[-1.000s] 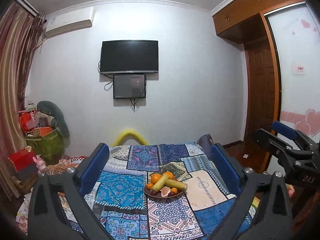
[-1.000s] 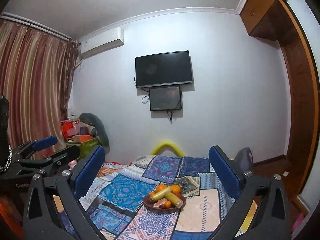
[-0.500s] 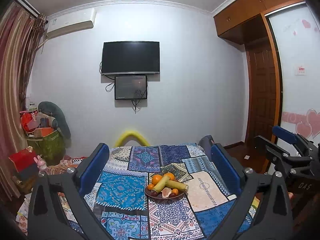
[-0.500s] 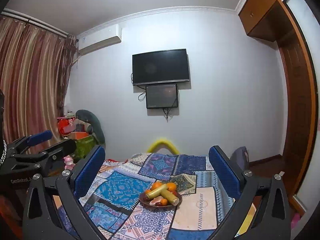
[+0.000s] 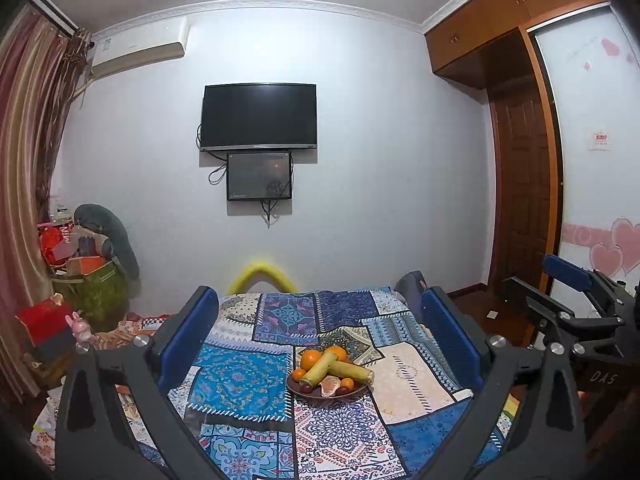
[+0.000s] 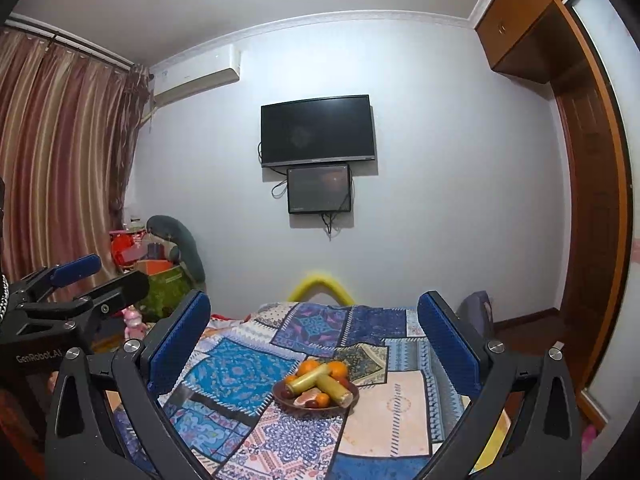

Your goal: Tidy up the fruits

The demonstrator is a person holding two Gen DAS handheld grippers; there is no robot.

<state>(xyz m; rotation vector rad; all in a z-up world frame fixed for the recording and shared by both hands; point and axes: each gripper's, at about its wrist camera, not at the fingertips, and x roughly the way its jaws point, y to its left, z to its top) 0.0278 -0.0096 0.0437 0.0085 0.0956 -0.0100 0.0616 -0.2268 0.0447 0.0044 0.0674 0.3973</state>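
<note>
A brown plate (image 5: 294,389) (image 6: 280,399) of fruit sits on a table under a patchwork cloth (image 5: 236,384) (image 6: 240,368). It holds oranges (image 5: 311,358) (image 6: 308,367), two yellow-green sugarcane pieces (image 5: 318,368) (image 6: 307,378), dark red fruits and a pink peeled piece. My left gripper (image 5: 320,328) hangs open above the near side of the table, the plate framed between its blue pads. My right gripper (image 6: 314,328) is open too, further right and just as far back. Each gripper also shows at the edge of the other's view.
A wall with a black TV (image 5: 259,116) and a small screen faces me. Clutter, boxes and a grey cushion (image 5: 106,236) fill the left corner by the curtain (image 6: 60,160). A wooden wardrobe and door (image 5: 520,200) stand right. A yellow arc (image 5: 262,274) rises behind the table.
Both views have drifted slightly; in the right wrist view the plate has shifted left and lower. Both grippers stay open and the fruit has not moved.
</note>
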